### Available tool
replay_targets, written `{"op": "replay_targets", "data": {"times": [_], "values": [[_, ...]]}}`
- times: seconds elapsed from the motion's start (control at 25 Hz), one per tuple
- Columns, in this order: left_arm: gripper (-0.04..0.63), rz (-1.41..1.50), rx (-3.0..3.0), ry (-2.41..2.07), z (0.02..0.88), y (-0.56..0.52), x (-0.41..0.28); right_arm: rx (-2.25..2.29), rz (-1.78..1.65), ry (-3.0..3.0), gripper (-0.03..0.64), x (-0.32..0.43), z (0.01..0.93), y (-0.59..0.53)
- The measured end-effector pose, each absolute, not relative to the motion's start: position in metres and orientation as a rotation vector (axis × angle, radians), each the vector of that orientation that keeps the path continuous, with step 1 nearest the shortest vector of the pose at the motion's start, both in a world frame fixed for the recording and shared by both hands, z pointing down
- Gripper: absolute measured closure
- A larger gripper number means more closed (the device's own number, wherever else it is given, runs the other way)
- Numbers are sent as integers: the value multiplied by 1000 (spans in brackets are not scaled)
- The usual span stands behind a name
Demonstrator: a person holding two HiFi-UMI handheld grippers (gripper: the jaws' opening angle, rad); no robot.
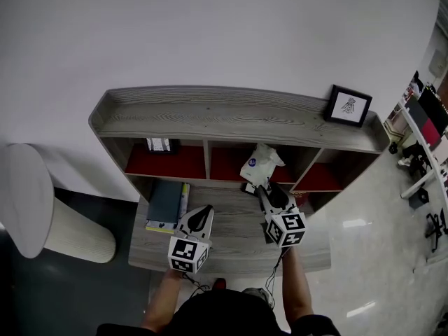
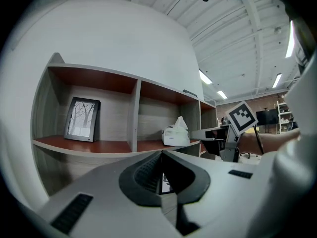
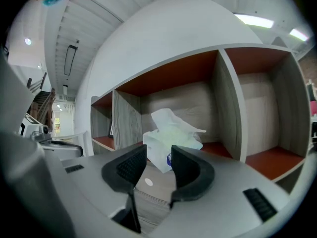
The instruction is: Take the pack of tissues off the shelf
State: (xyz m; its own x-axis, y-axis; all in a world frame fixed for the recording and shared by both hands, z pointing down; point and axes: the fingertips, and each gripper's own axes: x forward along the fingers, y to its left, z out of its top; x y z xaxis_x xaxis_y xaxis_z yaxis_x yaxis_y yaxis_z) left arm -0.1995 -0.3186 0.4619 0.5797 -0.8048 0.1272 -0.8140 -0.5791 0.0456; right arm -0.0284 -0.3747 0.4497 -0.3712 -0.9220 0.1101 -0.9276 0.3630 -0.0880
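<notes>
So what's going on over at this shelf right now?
A person stands at a grey shelf unit with a tool in each hand. The right tool is open and points at the pack of tissues, which sits in the middle compartment and isn't gripped yet. The left tool is shut and empty, held back near some books.

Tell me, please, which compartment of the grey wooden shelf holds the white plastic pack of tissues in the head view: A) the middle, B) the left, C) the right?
A: the white plastic pack of tissues sits in the middle compartment of the grey wooden shelf, between its two upright dividers.
</notes>
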Motion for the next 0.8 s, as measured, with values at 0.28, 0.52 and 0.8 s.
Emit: {"op": "replay_targets", "data": {"times": [0.28,0.52,0.8], "values": [[588,147,2671,-1434,464,-323,-216,1745,223,-2524,460,-32,459,-390],[588,151,2655,-1458,464,-324,-224,1781,232,-2489,539,-29,462,-395],[588,155,2650,-1454,467,-319,-227,1786,213,-2476,577,-30,460,-392]]}}
